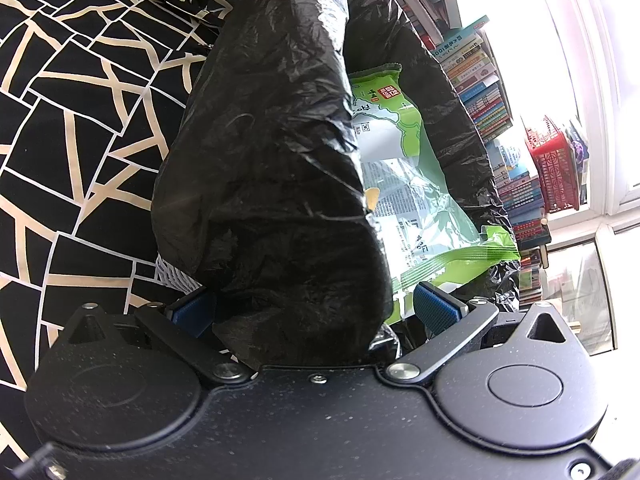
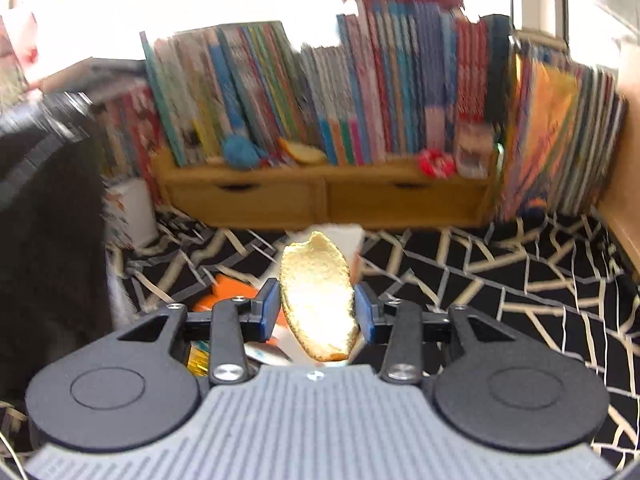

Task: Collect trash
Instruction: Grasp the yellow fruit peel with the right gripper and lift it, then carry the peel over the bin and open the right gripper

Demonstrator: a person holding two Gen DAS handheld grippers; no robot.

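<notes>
Peel [image 2: 318, 300], pale yellow and curled, stands upright between the blue pads [image 2: 269, 308] of the right gripper [image 2: 316, 310], which clench it from both sides above the black cloth [image 2: 500, 280] with its cream line pattern. Beneath the gripper lie an orange scrap [image 2: 228, 292] and white paper [image 2: 340, 236] on the same cloth. Behind stands a wooden shelf [image 2: 320, 196] with two drawers, packed with upright books [image 2: 360, 92]. The view is blurred.

In the left wrist view, a black bag [image 1: 272, 152] fills the centre; a fold of its film lies between the fingers of the left gripper [image 1: 316, 308]. The right pad [image 1: 436, 308] stands clear of the film, the left pad [image 1: 192, 312] is partly covered, so whether the film is gripped cannot be told. Inside the bag's open mouth sits a green wrapper [image 1: 400, 168]. A red basket [image 1: 556, 168] rests on stacked books by the window.
</notes>
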